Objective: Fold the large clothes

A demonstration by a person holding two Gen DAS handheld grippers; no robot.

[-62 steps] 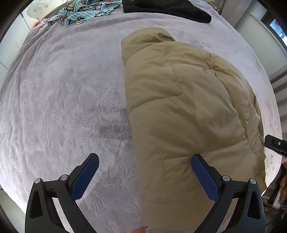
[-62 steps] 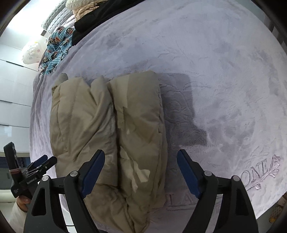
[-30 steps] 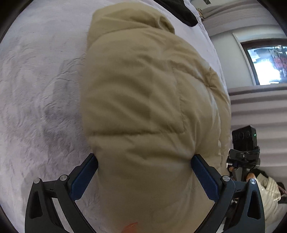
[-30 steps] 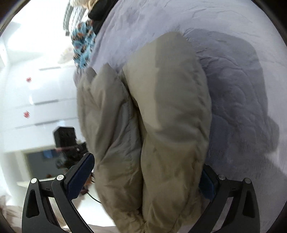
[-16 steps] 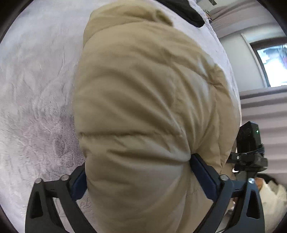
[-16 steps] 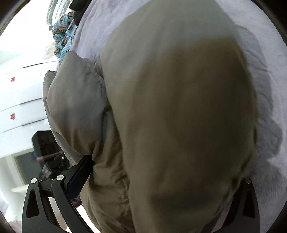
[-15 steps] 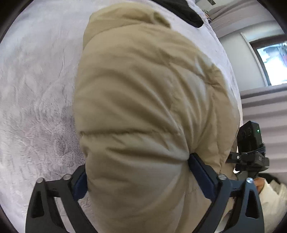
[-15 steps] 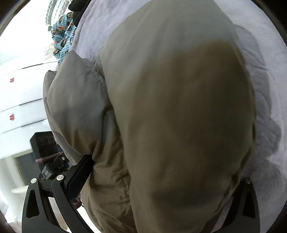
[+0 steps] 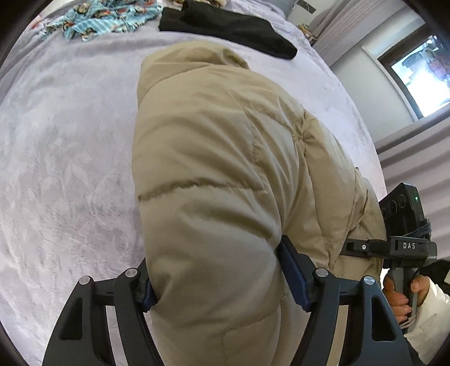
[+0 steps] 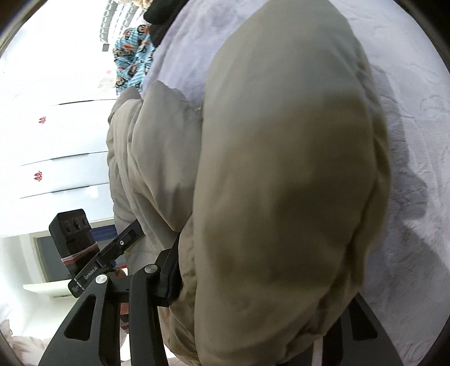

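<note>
A tan puffer jacket (image 9: 219, 174), folded into a thick roll, lies on the grey bed cover (image 9: 62, 146). My left gripper (image 9: 225, 284) is shut on the near end of the jacket, with the padding bulging between its blue pads. My right gripper (image 10: 258, 281) is shut on the other side of the same jacket (image 10: 281, 169), which fills its view and hides the right finger. The right gripper's handle (image 9: 405, 247) shows in the left wrist view, and the left gripper's body (image 10: 92, 253) shows in the right wrist view.
A black garment (image 9: 230, 25) and a blue patterned garment (image 9: 107, 17) lie at the far side of the bed; the blue garment (image 10: 132, 64) also shows in the right wrist view. White drawers (image 10: 56, 146) stand beyond the bed edge. A window (image 9: 416, 76) is at right.
Both grippers moved in from open positions above the bed and closed on the jacket's near end. The jacket end now bulges up between the jaws, lifted slightly.
</note>
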